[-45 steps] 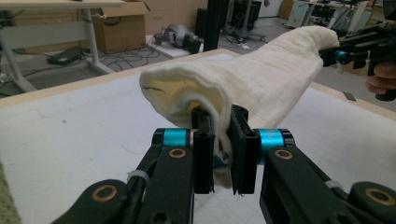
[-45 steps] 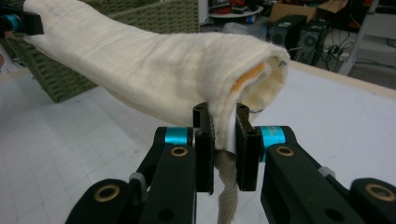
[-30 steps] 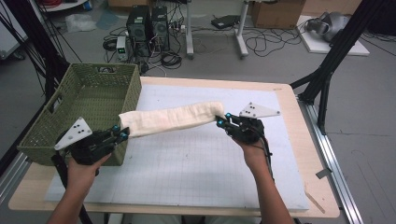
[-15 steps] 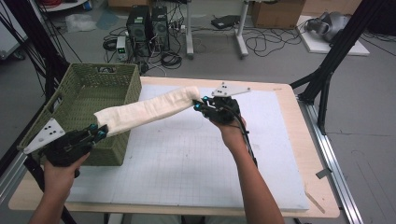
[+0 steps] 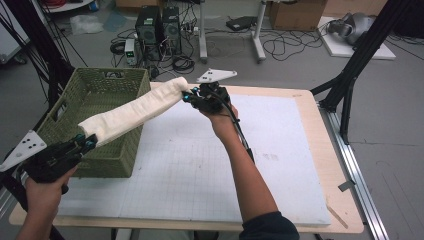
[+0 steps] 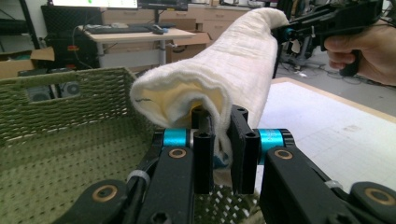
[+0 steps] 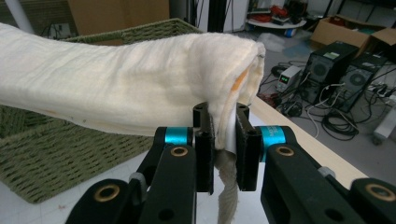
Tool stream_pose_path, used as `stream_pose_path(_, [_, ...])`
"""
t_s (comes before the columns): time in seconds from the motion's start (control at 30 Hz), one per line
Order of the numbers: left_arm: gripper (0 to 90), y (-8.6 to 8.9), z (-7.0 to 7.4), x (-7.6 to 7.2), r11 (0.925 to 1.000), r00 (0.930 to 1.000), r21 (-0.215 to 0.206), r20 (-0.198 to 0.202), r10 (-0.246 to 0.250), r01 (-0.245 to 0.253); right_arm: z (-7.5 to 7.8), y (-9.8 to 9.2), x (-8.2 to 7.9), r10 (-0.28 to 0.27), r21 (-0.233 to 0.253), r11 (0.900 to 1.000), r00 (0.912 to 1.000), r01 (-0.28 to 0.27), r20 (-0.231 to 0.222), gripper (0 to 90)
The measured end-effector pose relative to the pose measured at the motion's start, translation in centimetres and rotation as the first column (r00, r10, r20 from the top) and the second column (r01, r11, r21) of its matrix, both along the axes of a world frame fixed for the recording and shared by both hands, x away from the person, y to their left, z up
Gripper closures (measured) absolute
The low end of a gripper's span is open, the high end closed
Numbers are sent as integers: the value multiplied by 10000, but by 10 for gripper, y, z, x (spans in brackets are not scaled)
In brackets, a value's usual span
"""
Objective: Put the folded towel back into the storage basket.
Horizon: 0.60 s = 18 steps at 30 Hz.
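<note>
Both tools, left tool and right tool, clamp opposite ends of a rolled cream towel above the green basket.

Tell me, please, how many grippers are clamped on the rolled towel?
2: the left gripper pinches the rolled towel at its near end over the green basket; the right gripper pinches its far end.

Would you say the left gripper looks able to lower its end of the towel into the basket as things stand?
Probably yes: the left gripper, shut on the towel, hangs by the basket's near corner, and the basket's open top looks unobstructed.
</note>
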<state>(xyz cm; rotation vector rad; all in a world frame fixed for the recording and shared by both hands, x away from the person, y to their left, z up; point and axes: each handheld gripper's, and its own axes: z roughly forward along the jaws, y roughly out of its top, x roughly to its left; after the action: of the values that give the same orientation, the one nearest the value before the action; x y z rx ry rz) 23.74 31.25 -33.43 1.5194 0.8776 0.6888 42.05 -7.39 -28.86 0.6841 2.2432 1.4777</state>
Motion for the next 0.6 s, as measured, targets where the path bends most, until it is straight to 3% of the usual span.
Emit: stream_pose_path(0.6, [812, 21, -3, -14, 9978, 9980, 204, 114, 624, -627, 13, 71, 33, 325, -31, 9995, 9994, -325, 83, 815])
